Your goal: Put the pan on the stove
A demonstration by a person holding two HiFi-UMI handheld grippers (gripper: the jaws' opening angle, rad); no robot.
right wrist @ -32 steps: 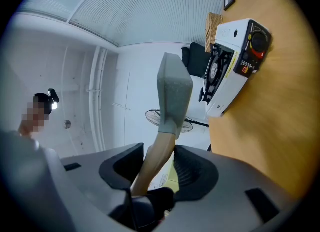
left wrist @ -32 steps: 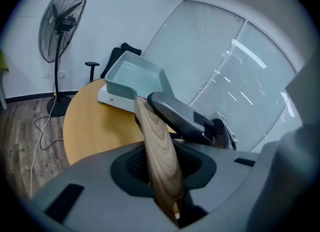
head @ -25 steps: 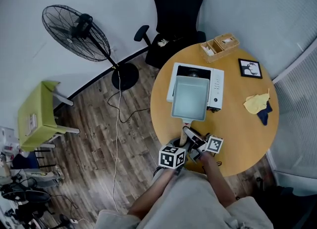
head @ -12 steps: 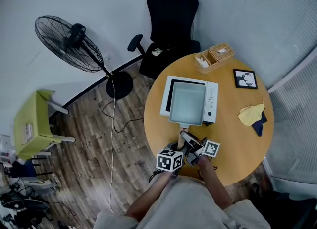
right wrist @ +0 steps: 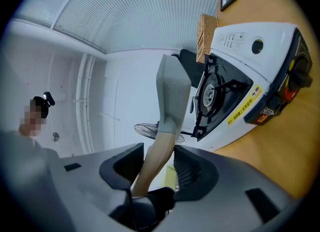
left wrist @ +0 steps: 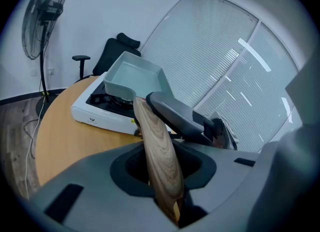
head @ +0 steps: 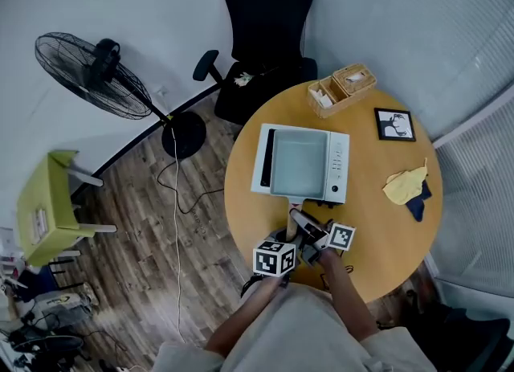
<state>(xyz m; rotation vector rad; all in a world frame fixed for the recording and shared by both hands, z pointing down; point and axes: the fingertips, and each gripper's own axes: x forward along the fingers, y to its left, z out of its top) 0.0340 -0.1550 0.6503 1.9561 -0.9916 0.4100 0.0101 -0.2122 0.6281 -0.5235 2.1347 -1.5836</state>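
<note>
Round wooden bench [head: 241, 202], seen from overhead: a pale square pan [head: 299, 165] hangs over the white stove [head: 341, 171] at its centre. Only the right gripper view shows a gap between pan and burner [right wrist: 220, 93]. Both forearms [head: 347, 294] reach in from 6 o'clock, the right hand-held gripper [right wrist: 155, 168] rolled on its side. It and the left hand-held gripper [left wrist: 162, 168] each pinch the pan's wooden handle [left wrist: 157, 141], jaws part-closed.

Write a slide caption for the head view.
Left gripper and right gripper hold the pan by its handle over the stove.
</note>
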